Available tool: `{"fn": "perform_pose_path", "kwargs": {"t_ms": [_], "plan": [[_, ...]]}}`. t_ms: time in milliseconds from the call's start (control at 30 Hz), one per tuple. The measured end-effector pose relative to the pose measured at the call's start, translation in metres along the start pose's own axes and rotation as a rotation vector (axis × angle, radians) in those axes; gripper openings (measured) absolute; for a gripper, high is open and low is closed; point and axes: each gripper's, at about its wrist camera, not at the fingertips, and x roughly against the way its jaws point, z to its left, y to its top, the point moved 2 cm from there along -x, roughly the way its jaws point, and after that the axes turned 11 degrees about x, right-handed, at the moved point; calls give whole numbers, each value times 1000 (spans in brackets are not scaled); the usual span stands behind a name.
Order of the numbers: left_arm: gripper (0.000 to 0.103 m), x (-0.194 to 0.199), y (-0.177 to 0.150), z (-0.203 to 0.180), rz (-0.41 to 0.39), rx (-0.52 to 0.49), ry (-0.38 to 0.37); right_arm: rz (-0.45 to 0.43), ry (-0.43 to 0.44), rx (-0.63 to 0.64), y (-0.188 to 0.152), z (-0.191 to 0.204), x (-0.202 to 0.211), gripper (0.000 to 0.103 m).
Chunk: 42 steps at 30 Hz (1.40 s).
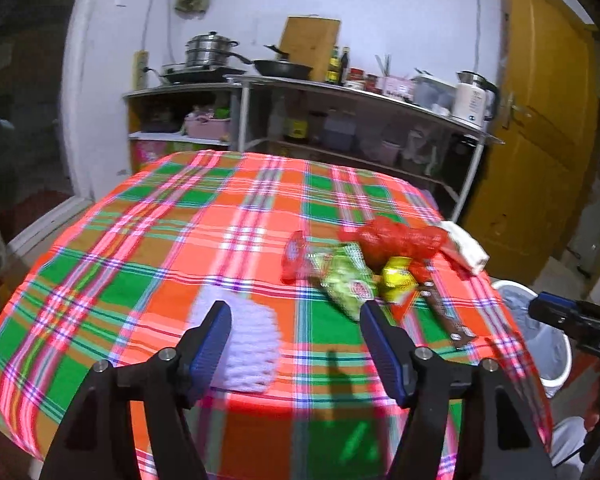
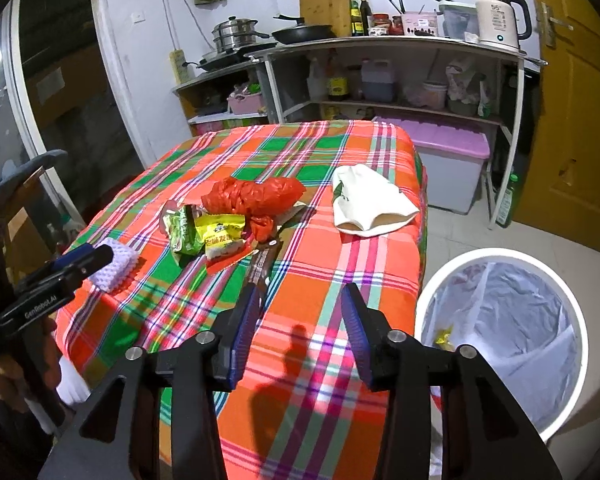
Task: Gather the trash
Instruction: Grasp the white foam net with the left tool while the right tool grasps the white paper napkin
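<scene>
A pile of trash lies on the plaid tablecloth [image 2: 308, 308]: a crumpled red plastic bag [image 2: 256, 196] [image 1: 396, 240], a green snack packet [image 2: 184, 232] [image 1: 346, 284], a yellow packet [image 2: 222, 236] [image 1: 396, 280], and a dark wrapper strip [image 2: 262, 264] [image 1: 448, 316]. A white foam net [image 1: 248, 344] [image 2: 116, 264] lies near the table's front edge. A white paper bag [image 2: 368, 200] lies at the right. My left gripper [image 1: 296, 316] is open and empty just above the foam net. My right gripper [image 2: 300, 304] is open and empty over the table's near edge.
A white bin with a grey liner [image 2: 504, 328] stands on the floor right of the table, with a yellow scrap inside. Kitchen shelves [image 2: 380, 52] with pots, bottles and a kettle stand behind. A pink-lidded box [image 2: 448, 160] and a yellow door [image 2: 580, 120] are at the right.
</scene>
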Motion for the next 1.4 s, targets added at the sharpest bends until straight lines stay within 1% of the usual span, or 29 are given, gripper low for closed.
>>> {"fn": "perform_pose_path", "kwargs": {"t_ms": [100,267,433,567,600,633,667,733,800,1000,1200,1267,1300,1333,1400], "plan": [[69,-6,2,13,-3,7,45,8,-5,1,2,-2,-6,48],[69,-20,-1,26,14,9,99,17,-17,17,8,-4,-16,48],[69,-35,-7,35,56,13,128,26,-37,43,19,-7,-30,48],[68,-43,-11,39,88,28,136,43,-61,54,28,-15,-46,48],[62,-45,-12,39,93,27,137,44,-62,54,30,-16,-49,48],[53,-45,-13,38,99,25,134,48,-72,57,32,-19,-54,48],[51,-44,-13,36,102,23,125,57,-84,58,34,-21,-59,48],[43,-42,-12,32,98,17,109,69,-89,48,36,-25,-67,48],[40,-42,-12,30,103,16,90,70,-88,47,38,-28,-73,48],[32,-43,-11,29,107,26,66,91,-97,79,46,-31,-94,48],[32,-42,-10,24,113,27,42,124,-103,102,50,-34,-110,47],[32,-42,-10,24,114,28,38,138,-111,113,49,-33,-114,32],[32,-43,-10,24,115,29,37,143,-113,113,49,-33,-115,27],[32,-43,-10,24,115,29,35,145,-111,111,48,-34,-116,25],[32,-43,-10,22,115,26,30,144,-106,107,47,-35,-115,24]]}}
